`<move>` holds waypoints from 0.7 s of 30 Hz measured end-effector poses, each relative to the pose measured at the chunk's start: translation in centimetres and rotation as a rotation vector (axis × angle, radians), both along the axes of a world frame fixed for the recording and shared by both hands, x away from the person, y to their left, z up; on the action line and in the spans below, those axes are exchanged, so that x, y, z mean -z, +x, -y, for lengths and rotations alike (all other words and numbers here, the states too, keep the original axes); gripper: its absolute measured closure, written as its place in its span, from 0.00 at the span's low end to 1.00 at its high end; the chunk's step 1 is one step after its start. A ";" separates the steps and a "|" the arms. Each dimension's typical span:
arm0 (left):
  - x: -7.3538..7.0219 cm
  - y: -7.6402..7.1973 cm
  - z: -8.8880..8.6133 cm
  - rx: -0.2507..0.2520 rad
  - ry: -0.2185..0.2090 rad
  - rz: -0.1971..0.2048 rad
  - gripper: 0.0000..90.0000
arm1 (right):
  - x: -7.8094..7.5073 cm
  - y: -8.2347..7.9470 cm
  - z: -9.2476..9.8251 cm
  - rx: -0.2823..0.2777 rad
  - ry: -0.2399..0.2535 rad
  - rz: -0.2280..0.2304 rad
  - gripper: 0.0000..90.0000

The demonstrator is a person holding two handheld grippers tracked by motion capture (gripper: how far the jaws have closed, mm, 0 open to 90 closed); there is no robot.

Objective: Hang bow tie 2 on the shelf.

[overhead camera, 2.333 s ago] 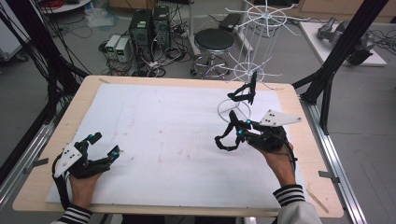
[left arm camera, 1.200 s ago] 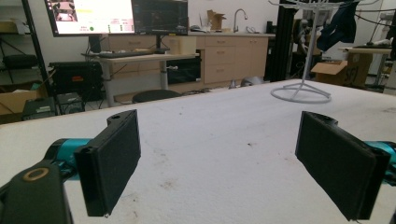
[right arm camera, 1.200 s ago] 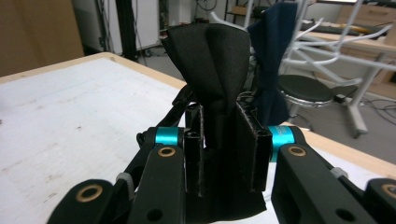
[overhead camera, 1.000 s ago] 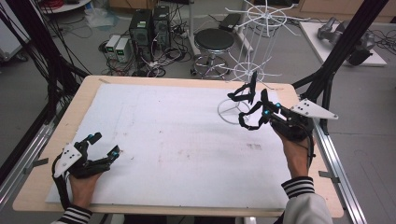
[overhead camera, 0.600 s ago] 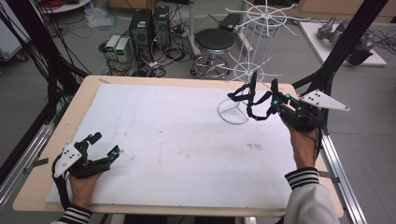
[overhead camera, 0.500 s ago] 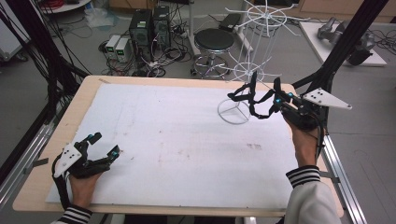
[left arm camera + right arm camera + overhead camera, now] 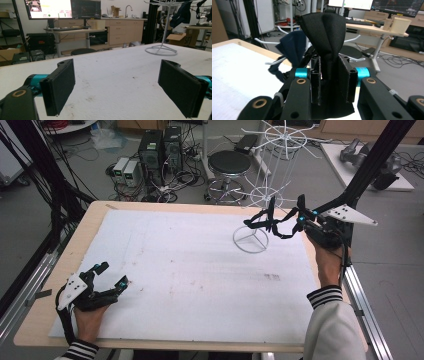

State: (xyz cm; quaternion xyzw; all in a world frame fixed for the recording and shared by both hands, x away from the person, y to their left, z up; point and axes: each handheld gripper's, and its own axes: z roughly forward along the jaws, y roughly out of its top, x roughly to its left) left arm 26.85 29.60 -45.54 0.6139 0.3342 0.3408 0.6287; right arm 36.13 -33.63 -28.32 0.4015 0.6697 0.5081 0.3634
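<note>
Tabletop [image 7: 165, 255]: white sheet is lying under my view.
Cloth: I'm seeing a black cloth [image 7: 325, 32], folded and bunching upward.
Right gripper [image 7: 333, 82]: I'm pinching the cloth, lifted beside the white wire rack [image 7: 260, 195].
Left gripper [image 7: 122, 87]: resting spread.

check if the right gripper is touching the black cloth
Touching. In the right gripper view the right gripper has both jaws pressed on the black cloth, which is bunched between them.
</note>
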 end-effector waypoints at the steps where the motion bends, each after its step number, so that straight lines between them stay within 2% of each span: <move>1: 0.0 0.0 0.0 0.000 -0.001 0.000 0.16 | 0.0 0.2 0.1 0.004 -0.001 0.001 0.82; 6: 0.0 0.0 0.0 0.000 -0.001 0.000 0.16 | 0.2 0.8 0.3 0.012 -0.012 -0.007 0.82; 10: 0.0 0.0 0.0 0.000 -0.001 0.001 0.16 | 0.1 1.4 0.4 0.009 -0.024 0.011 0.82; 12: 0.0 0.0 0.0 0.000 0.000 0.001 0.16 | 0.0 1.7 0.4 0.004 -0.012 0.013 0.82; 16: 0.0 0.0 0.0 0.001 0.000 0.000 0.16 | -0.2 2.3 0.3 0.013 -0.048 0.023 0.82; 19: 0.0 0.0 0.0 0.000 0.000 0.001 0.16 | -0.1 2.6 0.2 0.025 -0.062 0.049 0.82; 21: 0.0 0.0 0.0 0.000 0.000 0.001 0.16 | 0.0 2.9 0.2 0.026 -0.075 0.043 0.82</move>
